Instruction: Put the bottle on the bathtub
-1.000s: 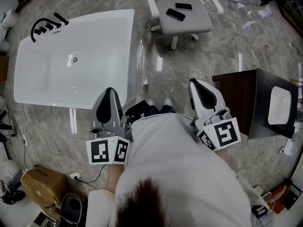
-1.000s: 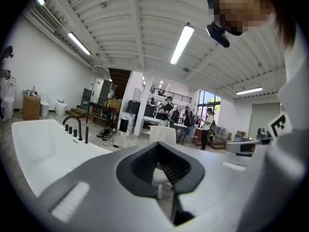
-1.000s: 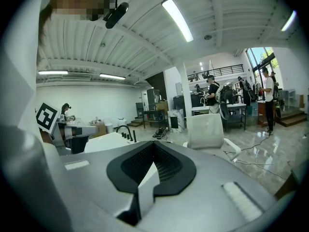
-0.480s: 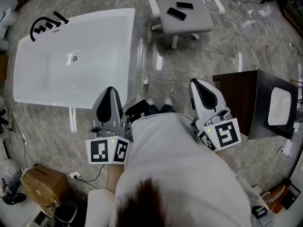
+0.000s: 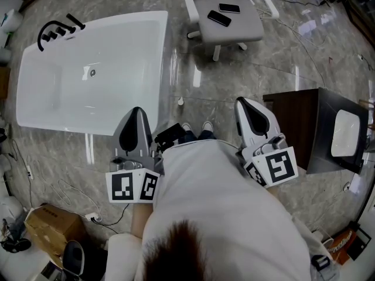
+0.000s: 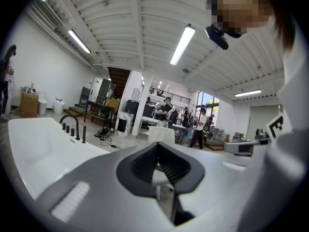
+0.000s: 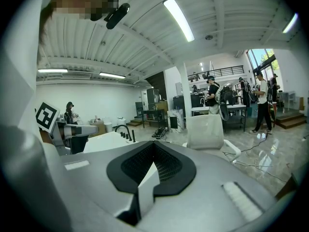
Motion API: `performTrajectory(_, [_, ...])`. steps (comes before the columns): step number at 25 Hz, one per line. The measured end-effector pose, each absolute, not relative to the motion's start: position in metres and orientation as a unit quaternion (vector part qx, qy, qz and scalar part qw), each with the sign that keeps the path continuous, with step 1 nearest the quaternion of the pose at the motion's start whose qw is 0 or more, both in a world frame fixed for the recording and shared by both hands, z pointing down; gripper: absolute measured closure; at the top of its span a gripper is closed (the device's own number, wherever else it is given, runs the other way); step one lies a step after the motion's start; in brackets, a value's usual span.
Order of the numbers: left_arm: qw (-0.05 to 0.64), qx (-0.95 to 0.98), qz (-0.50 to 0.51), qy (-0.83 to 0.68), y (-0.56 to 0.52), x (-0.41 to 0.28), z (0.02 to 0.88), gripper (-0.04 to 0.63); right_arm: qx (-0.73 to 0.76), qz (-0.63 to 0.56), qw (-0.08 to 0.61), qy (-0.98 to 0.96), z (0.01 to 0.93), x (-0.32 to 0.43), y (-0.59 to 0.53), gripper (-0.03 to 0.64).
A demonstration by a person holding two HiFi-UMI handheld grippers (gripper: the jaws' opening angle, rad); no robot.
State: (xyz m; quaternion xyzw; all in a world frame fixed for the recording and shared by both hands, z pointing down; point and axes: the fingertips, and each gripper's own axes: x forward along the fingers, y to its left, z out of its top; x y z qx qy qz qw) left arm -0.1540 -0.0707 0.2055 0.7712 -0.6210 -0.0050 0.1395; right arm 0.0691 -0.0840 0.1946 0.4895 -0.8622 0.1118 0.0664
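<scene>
Bathtub (image 5: 117, 57): white, on the marble floor (image 5: 246, 75), black faucet (image 5: 55, 33) at its far-left end. Left gripper (image 5: 136, 115): tip overlaps the tub's near edge in the head view, jaws pressed together, nothing between. Right gripper (image 5: 245, 103): over the floor beside a dark cabinet (image 5: 296, 119), jaws together, nothing between. Office chair (image 5: 234, 31) beyond, two phones (image 5: 218, 18) on its seat.
</scene>
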Motion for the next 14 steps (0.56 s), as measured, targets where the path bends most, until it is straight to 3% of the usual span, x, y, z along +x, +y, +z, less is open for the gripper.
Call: performTrajectory(14, [0.139, 0.769, -0.004, -0.624, -0.0703, -0.154, 0.2049, 0.546, 0.491, 0.108, 0.064, -0.862, 0.1925, 0.0706, -0.0846, 0.618])
